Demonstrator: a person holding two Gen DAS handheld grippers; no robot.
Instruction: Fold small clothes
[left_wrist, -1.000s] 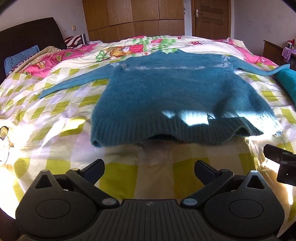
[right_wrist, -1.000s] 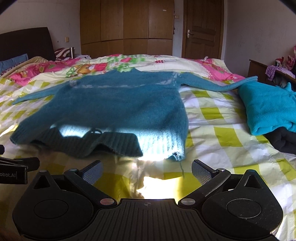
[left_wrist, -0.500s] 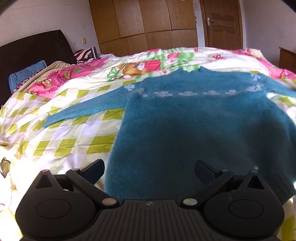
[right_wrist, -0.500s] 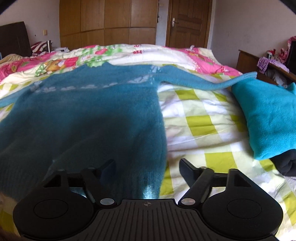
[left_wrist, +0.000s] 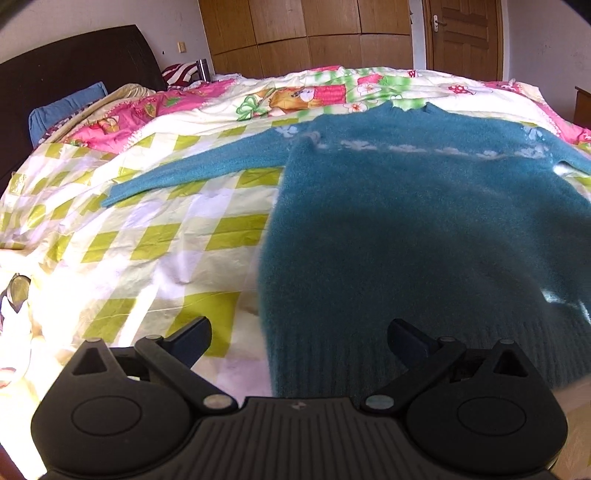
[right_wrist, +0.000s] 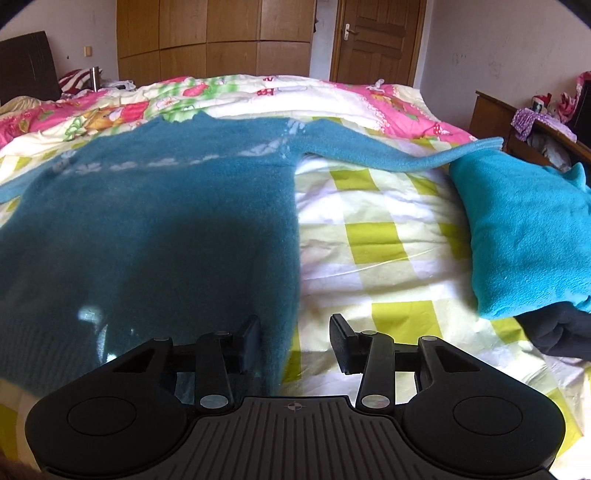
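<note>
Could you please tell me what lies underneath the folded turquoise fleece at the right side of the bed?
A dark garment shows beneath the turquoise fleece at its near edge, both resting on the checked quilt. How far it runs under the fleece is covered.

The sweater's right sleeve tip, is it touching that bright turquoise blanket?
Touching. The right wrist view shows the sleeve tip of the sweater lying on the turquoise blanket at its top edge.

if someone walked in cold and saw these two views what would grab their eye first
A fuzzy teal sweater lies face up in the middle of the bed with both sleeves spread wide. Under it, the quilt is loud: lime-green checks near the cameras, pink cartoon prints farther back. Off the sweater's right sleeve sits a folded bright turquoise blanket, and each hand-held gripper, left and right, hangs open over a bottom corner of the sweater.
</note>
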